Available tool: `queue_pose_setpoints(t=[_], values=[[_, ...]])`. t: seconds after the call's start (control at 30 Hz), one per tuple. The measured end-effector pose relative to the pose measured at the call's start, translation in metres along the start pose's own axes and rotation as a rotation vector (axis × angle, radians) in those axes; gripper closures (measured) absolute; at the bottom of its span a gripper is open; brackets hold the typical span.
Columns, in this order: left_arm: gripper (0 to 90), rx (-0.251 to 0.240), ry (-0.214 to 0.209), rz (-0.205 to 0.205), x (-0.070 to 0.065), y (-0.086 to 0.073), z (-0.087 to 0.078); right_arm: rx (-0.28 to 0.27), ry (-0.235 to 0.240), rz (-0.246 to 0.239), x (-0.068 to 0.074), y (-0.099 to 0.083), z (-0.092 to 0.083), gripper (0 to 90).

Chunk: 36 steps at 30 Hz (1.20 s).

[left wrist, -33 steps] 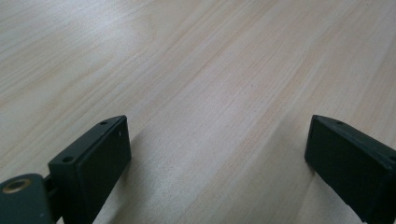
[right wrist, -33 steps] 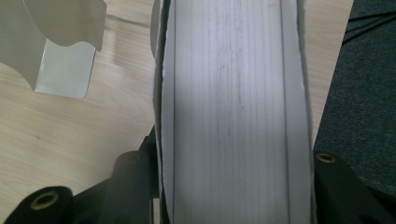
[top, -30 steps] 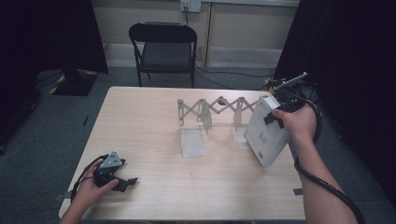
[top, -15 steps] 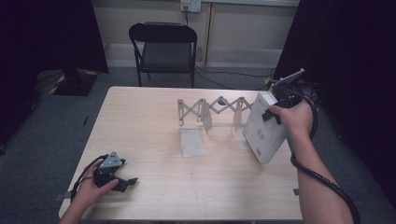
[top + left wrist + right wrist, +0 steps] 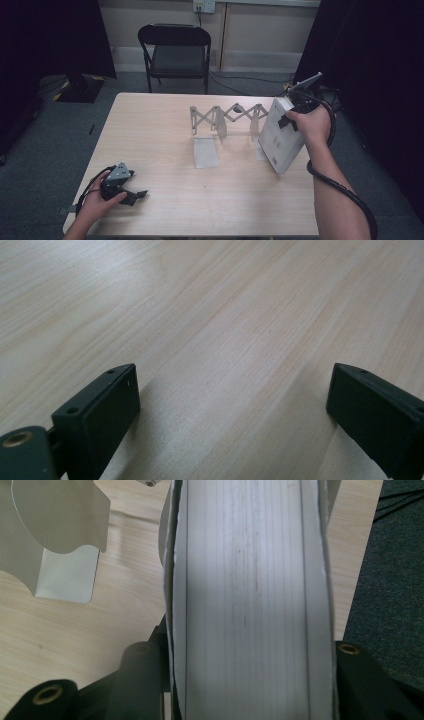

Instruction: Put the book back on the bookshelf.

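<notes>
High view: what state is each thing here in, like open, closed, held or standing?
Book: closed, tilted, clamped in the right gripper.
Left gripper: open, holding nothing, low over the table.
Folding rack: stretched out, upright.
Chair: unfolded, unoccupied.

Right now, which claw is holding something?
The right claw, at the table's far right: it grips the thick white book. The left claw rests open and empty.
</notes>
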<state>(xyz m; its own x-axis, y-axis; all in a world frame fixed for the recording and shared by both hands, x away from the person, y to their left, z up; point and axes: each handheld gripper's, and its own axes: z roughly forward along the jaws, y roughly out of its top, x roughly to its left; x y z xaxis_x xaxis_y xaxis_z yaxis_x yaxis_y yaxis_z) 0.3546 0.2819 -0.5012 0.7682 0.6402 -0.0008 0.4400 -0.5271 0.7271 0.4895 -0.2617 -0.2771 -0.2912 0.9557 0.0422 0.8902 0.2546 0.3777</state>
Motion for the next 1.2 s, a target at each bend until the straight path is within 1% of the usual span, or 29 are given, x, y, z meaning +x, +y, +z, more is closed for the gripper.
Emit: queue_pose_setpoints(t=[0.5,0.57,0.6,0.73,0.8,0.83,1.07,1.2], values=[[6.6,0.0,0.0,0.0,0.0,0.0,0.0,0.004,-0.006,0.005,-0.002,0.008,0.008,53.8],[6.6,0.0,0.0,0.0,0.0,0.0,0.0,0.004,-0.007,0.012,-0.002,0.009,0.009,53.8],[6.6,0.0,0.0,0.0,0.0,0.0,0.0,0.006,-0.008,0.006,-0.002,0.009,0.009,53.8],[6.6,0.0,0.0,0.0,0.0,0.0,0.0,0.009,-0.012,0.013,-0.003,0.01,0.01,53.8],[6.6,0.0,-0.001,0.0,0.0,0.0,0.0,0.015,-0.016,0.005,-0.002,0.011,0.012,53.8],[6.6,0.003,-0.002,0.001,0.0,0.0,0.0,0.016,-0.018,0.009,-0.001,0.012,0.012,53.8],[6.6,0.0,0.0,0.0,0.0,0.0,0.0,0.015,-0.015,0.008,-0.001,0.015,0.016,53.8],[6.6,0.003,-0.002,0.0,0.0,0.0,0.0,0.014,-0.026,0.01,-0.001,0.018,0.017,53.8]])
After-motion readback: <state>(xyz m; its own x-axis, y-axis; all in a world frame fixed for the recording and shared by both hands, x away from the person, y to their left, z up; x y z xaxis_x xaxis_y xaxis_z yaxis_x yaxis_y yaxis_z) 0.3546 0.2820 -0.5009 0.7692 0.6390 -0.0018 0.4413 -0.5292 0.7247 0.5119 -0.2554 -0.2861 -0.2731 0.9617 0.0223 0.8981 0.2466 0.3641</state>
